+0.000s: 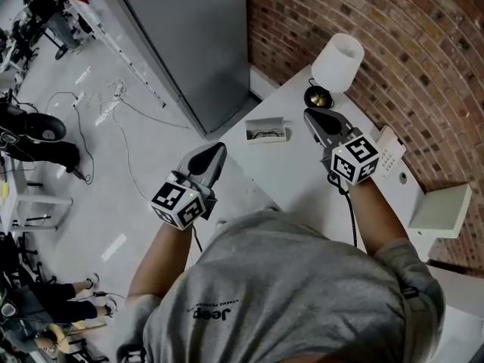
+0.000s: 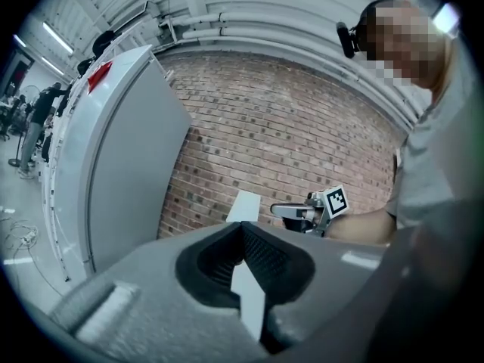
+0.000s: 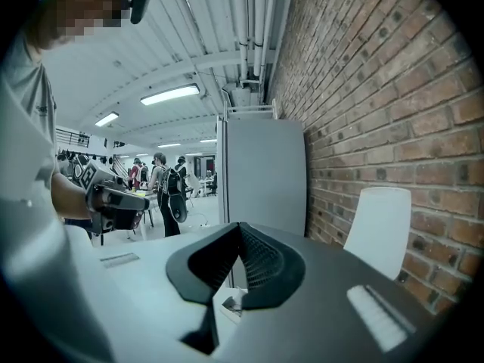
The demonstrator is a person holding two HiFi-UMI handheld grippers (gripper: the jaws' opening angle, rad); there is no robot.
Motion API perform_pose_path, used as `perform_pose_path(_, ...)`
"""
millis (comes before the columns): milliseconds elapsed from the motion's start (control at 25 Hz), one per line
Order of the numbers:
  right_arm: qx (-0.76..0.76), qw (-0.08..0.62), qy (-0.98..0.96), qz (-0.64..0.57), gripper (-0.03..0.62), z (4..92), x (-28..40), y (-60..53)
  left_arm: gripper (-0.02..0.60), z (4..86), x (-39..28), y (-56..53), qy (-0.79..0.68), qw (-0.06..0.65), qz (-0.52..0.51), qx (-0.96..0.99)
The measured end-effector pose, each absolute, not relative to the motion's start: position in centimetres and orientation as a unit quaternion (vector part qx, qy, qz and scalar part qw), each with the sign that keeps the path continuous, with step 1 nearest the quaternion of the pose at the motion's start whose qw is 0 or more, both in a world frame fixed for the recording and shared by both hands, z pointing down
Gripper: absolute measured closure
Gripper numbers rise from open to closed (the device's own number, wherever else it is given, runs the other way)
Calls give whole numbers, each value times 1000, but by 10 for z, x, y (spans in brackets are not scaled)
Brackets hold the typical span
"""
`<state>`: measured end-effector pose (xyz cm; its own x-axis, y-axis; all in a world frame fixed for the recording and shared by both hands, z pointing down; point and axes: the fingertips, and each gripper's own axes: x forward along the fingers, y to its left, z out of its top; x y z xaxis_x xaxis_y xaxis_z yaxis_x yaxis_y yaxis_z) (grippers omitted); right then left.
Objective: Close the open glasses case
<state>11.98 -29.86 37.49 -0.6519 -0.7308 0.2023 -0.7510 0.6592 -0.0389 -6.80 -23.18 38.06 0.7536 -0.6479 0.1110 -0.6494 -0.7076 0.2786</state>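
Note:
The open glasses case [image 1: 265, 131] lies on the white table [image 1: 295, 172], a dark pair of glasses inside it. My left gripper [image 1: 220, 149] hovers at the table's left edge, its tip pointing at the case from a short way off, jaws shut and empty. My right gripper [image 1: 309, 115] is to the right of the case, also shut and empty. In the right gripper view a corner of the case [image 3: 230, 305] shows through the gap below the closed jaws [image 3: 240, 227]. In the left gripper view the jaws [image 2: 242, 225] meet at the tip, and the right gripper [image 2: 301, 212] is beyond them.
A white lamp [image 1: 337, 62] on a dark base stands at the table's far corner by the brick wall [image 1: 393, 44]. A white handset [image 1: 389, 154] and a white box [image 1: 443, 211] lie to the right. A grey cabinet [image 1: 189, 44] stands left of the table, with cables on the floor.

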Motion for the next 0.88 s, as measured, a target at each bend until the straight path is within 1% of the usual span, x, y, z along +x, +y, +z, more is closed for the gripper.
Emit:
perform_pose_path(80, 403, 85, -909, 59, 572, 375, 118, -300, 584, 380, -70, -232, -354, 151, 1, 923)
perform_pose_path(120, 395, 87, -912, 60, 545, 376, 116, -299, 584, 380, -70, -232, -355, 151, 0, 923)
perform_pose_path(280, 334, 121, -933, 60, 362, 387, 102, -296, 584, 381, -70, -234, -358, 152, 1, 921)
perform_pose_path(320, 322, 134, -935, 57, 332, 391, 100, -297, 584, 381, -69, -236, -359, 153, 2, 921)
perform_pose_path(560, 277, 207, -938, 37, 274, 428, 92, -310, 584, 396, -70, -244, -367, 157, 8, 917)
perform_pose_path(880, 209, 289, -934, 28, 234, 500, 74, -331, 584, 435, -70, -264, -373, 173, 23, 911)
